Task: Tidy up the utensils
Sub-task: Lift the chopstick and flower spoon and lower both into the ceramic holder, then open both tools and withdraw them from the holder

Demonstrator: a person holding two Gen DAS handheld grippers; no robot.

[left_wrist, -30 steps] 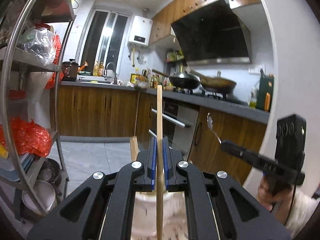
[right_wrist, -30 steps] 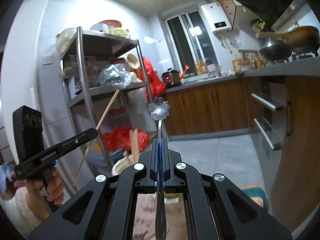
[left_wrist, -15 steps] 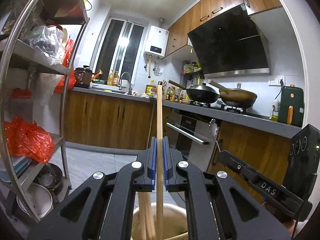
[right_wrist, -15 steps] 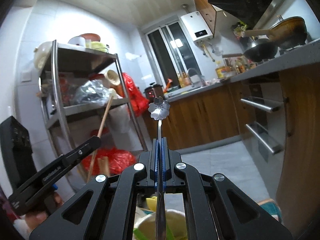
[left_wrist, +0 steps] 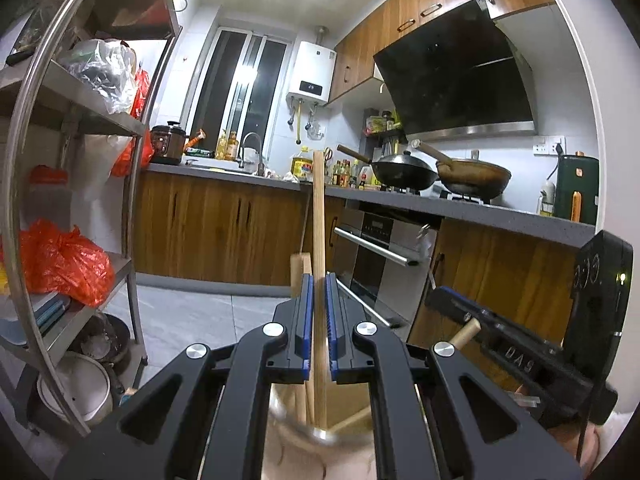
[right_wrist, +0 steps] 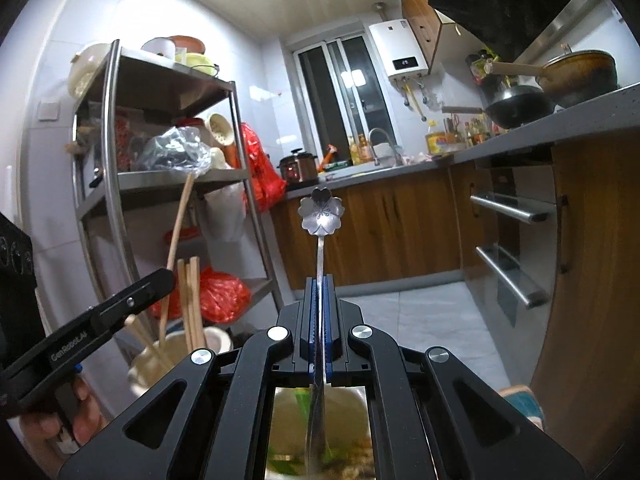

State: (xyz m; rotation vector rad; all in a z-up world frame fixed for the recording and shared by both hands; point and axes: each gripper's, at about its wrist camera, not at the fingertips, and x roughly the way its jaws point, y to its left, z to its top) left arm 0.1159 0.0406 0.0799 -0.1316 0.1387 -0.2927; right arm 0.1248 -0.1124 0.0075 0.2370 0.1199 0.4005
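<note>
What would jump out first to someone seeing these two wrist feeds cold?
Probably the flower-shaped metal spoon, standing upright dead centre in the right wrist view, its handle pinched by the right gripper. Next, the long wooden chopstick clamped upright in the left gripper, its lower end down in a pale holder with other chopsticks. Behind them, two woks sit on the stove.

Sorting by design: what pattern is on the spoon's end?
A silver flower shape with five petals on the spoon, clearest in the right wrist view.
</note>
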